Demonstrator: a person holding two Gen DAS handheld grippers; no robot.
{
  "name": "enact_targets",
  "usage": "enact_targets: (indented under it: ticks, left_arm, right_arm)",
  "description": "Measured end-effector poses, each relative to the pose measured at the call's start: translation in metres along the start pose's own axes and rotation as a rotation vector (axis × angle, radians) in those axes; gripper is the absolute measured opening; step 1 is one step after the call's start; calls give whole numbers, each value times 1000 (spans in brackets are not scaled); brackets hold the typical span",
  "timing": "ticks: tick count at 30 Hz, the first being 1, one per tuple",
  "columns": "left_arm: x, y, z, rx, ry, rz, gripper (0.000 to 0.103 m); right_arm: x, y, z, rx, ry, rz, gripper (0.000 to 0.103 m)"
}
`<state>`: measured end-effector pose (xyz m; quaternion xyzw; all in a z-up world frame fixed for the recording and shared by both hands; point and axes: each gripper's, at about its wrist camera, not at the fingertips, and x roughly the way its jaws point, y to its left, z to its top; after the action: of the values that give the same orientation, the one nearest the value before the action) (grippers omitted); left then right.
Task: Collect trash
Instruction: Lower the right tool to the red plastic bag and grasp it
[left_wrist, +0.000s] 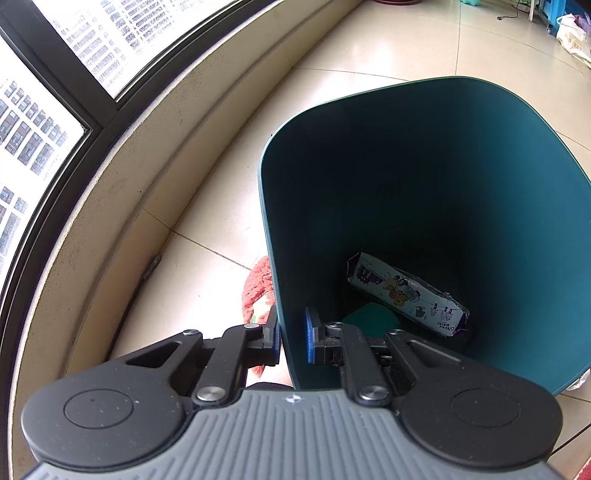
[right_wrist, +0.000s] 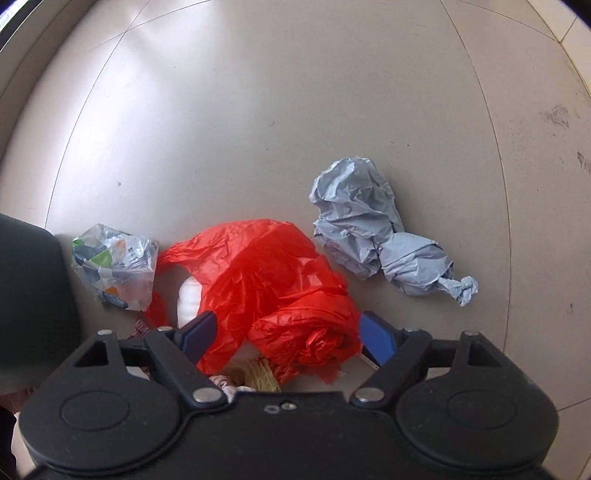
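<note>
Left gripper pinches teal bin wall; right gripper wide open, empty, straddling red bag – judge: close low on bunched folds

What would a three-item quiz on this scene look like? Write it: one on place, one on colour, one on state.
1. The printed packet lies: A) in the bin B) on the sill C) in a gripper.
2. The bag at the right gripper is: A) blue B) red C) black.
3. The left gripper is: A) wide open B) holding paper C) shut on the bin wall.
Key: A, the packet rests at the bin's bottom; B, bright red plastic sits inside the open gripper; C, it pinches the wall from both sides.
</note>
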<state>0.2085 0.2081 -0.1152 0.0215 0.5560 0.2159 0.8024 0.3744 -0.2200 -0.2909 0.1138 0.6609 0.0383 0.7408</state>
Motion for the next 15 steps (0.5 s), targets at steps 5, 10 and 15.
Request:
enact_targets:
  ticks: [5, 10, 15]
  left_arm:
    - [0, -3, 0, 6, -1, 11, 13]
    - [-1, -3, -1, 8, -2, 13, 13]
    - [-1, -3, 0, 9, -3, 14, 13]
  right_arm:
    - [13, -23, -8, 111, 27, -16, 76]
    - [5, -23, -13, 97, 8, -19, 66]
    - [-19, -10, -18, 28, -15, -42, 60]
